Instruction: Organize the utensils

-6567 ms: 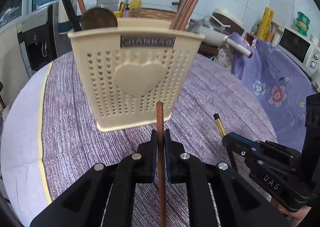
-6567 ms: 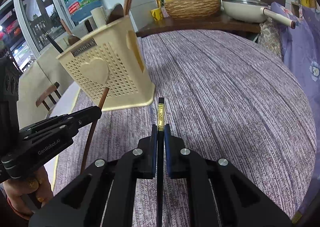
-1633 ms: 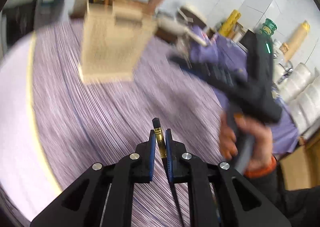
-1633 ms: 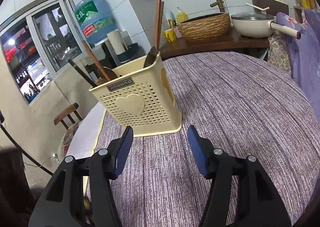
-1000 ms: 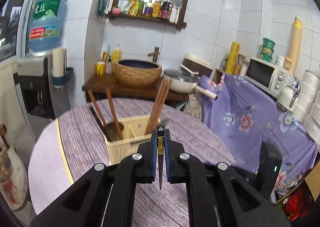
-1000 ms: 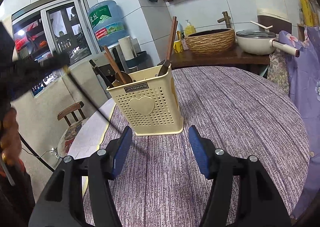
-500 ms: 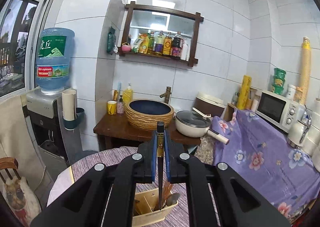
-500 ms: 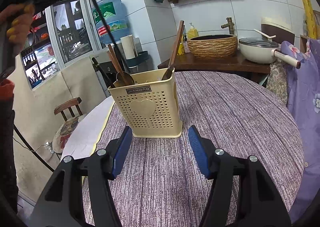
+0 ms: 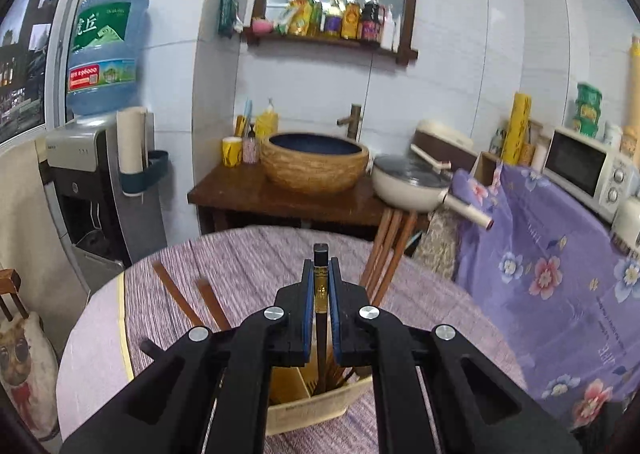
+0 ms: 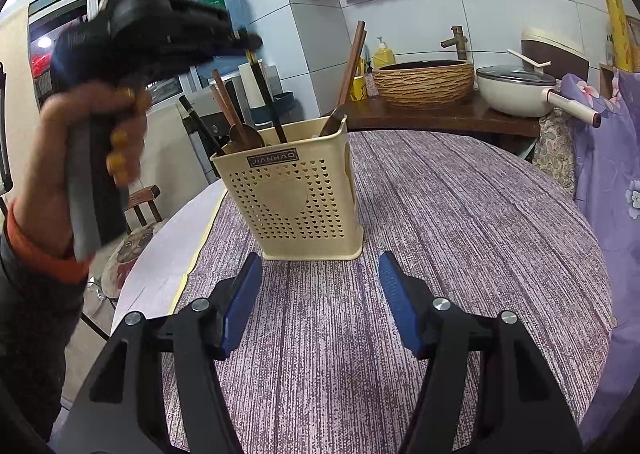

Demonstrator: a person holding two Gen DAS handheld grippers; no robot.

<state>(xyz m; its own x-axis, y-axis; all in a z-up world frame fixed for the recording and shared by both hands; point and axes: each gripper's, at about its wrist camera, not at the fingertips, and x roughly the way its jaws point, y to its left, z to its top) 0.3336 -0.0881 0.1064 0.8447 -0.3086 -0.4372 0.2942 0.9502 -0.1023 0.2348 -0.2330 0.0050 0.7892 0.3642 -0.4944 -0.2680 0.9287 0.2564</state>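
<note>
Left gripper (image 9: 321,286) clamps black chopstick (image 9: 321,254) above holder (image 10: 296,189) (label "JIANHAO"); right gripper (image 10: 320,302) agape, empty.

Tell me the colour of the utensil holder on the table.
Cream-beige plastic utensil holder, perforated with small hearts; clearest in the right wrist view.

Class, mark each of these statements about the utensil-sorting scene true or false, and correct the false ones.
1. The left gripper is shut on a black chopstick with a gold band. True.
2. The right gripper holds a wooden spoon. False: it is open and holds nothing.
3. The cream perforated plastic utensil holder lies tipped on its side. False: it stands upright on the purple striped tablecloth.
4. Brown wooden chopsticks already stand in the holder. True.
</note>
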